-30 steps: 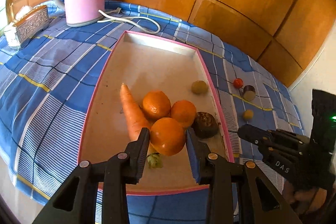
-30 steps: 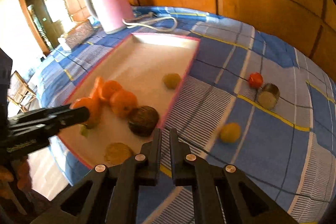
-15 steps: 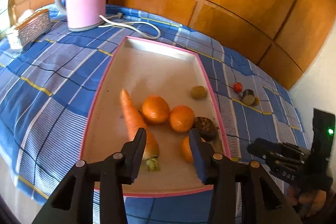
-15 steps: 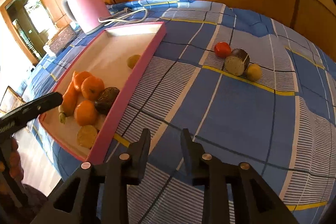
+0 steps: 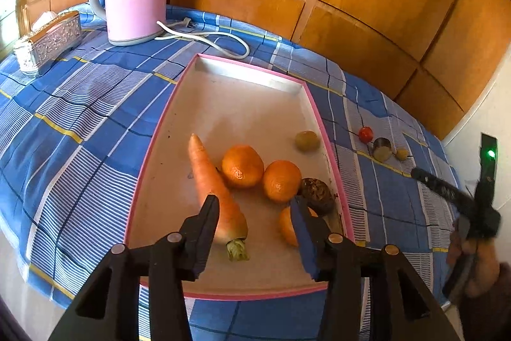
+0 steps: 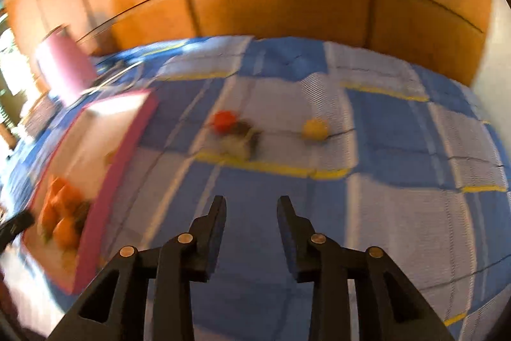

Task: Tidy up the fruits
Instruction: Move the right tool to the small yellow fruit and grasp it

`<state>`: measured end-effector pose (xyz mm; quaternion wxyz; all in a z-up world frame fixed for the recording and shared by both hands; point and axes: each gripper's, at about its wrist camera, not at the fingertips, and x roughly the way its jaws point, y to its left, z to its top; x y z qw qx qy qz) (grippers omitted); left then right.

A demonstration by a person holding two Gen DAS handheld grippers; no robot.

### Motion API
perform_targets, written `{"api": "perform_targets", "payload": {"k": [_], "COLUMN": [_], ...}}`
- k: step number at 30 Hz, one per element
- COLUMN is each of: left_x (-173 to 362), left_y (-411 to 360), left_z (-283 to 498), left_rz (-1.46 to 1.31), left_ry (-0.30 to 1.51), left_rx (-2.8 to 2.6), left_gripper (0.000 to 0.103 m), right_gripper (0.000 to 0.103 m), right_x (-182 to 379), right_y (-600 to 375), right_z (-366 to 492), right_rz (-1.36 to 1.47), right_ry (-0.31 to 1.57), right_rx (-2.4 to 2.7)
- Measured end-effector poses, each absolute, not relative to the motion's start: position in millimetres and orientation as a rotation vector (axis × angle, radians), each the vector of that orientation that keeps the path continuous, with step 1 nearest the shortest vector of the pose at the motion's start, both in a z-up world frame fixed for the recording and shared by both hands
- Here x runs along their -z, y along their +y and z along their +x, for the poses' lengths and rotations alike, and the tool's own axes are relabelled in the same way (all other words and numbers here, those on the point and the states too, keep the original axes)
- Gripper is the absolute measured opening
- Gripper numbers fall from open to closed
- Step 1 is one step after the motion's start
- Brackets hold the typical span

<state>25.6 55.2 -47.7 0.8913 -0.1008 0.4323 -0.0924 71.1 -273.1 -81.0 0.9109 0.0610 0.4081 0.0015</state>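
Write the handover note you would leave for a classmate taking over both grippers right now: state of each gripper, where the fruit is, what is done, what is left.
Left gripper: jaws opening, nothing between them, above the near end of the pink-rimmed tray.
Right gripper: open, empty, over the blue checked cloth, facing the loose pieces.
In the tray: carrot, three oranges (one), a dark brown fruit, a small green fruit.
On the cloth: small red fruit, cut dark piece, small yellow fruit.
Done: six pieces trayed.
Left: probably those three.
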Motion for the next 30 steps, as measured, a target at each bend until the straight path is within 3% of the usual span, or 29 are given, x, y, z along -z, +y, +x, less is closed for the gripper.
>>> {"api": "perform_targets", "payload": {"k": [13,16,22,25,30], "left_x": [51.7,54.3,54.5,52.7,50.1], "left_y": [45.3,42.6,41.7,44.5,49.5], "left_z": [38.8,41.1,42.2,41.1,37.5], "left_rz": [-0.170,-0.168,-0.169,-0.177,-0.194], "left_ry": [0.923,0.931,0.927,0.917,0.906], "left_rx": [0.186,0.191,0.193,0.191,0.192], "left_gripper": [0.051,0.051,0.051,0.051,0.051], "right_gripper": [0.032,0.022,0.020,0.002,0.003], "right_x": [110.6,115.4,110.1,97.4,76.9], "right_y": [-296.1,-300.1,-304.3,-302.4,-283.8], "right_z": [143.9,149.2,147.9,137.6,124.5], "right_rz": [0.113,0.111,0.103,0.101,0.053], "right_ry": [0.902,0.916,0.895,0.861,0.817], "right_rx": [0.102,0.110,0.094,0.079,0.049]}}
